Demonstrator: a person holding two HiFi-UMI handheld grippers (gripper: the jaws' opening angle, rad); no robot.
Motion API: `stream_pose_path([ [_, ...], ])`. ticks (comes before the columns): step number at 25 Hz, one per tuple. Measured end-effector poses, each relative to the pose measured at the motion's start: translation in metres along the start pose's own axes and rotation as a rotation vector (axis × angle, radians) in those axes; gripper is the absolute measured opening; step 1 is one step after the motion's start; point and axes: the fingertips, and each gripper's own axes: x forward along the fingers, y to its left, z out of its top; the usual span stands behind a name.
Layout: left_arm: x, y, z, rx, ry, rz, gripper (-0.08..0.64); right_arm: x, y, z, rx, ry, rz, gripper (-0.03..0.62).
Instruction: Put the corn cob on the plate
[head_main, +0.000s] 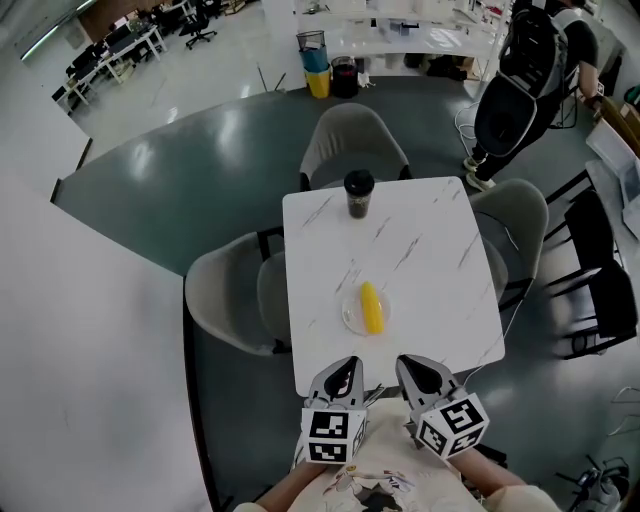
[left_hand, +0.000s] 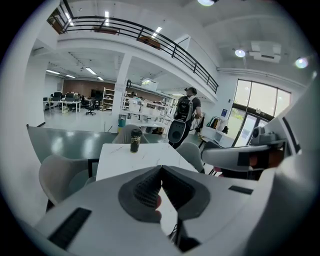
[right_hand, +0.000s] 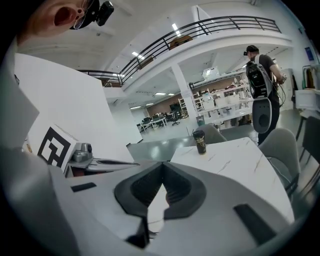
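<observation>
So, the yellow corn cob (head_main: 371, 307) is lying on the clear round plate (head_main: 350, 316), long axis pointing roughly away from the person, on the near half of the white marble-patterned desk (head_main: 430, 260). It's sitting toward the plate's right side, so I'm reading the placement as done or nearly so. The left tool (head_main: 347, 366) and right tool (head_main: 410, 365) are hanging side by side at the near desk edge, close to the person's body and apart from the plate. The left gripper view is showing the left tool (left_hand: 161, 170) with its jaws pressed together at the tips and nothing between them. The right gripper view is showing the same for the right tool (right_hand: 162, 167): clenched, carrying nothing. A black lidded cup (head_main: 358, 194) is standing upright near the far edge, well apart from the plate, so it isn't getting in the way. Handling guess: the cob is looking light and stiff, with a bumpy kernel surface that should be giving the pads decent bite, but it's round, so it's likely rolling if nudged from one side. If it's needing a re-seat, I'd be opening one tool and closing across the short axis at mid-length, not at the tapered ends. The plate is looking thin and smooth-bottomed, probably sliding on that glossy desk, and I can't tell whether it's glass or plastic, so I'm treating it as fragile.
</observation>
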Motion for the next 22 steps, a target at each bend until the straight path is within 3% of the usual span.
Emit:
stream_pose_path([
  [11, 0.006, -0.012, 0.007, 0.035, -0.02, -0.039, 0.009, -0.009, -0.007, -0.003, 0.019, -0.009, -0.042, 0.005],
  [22, 0.009, -0.004, 0.004, 0.018, -0.021, -0.047, 0.009, -0.002, -0.005, -0.005, 0.015, -0.002, -0.039, 0.005],
])
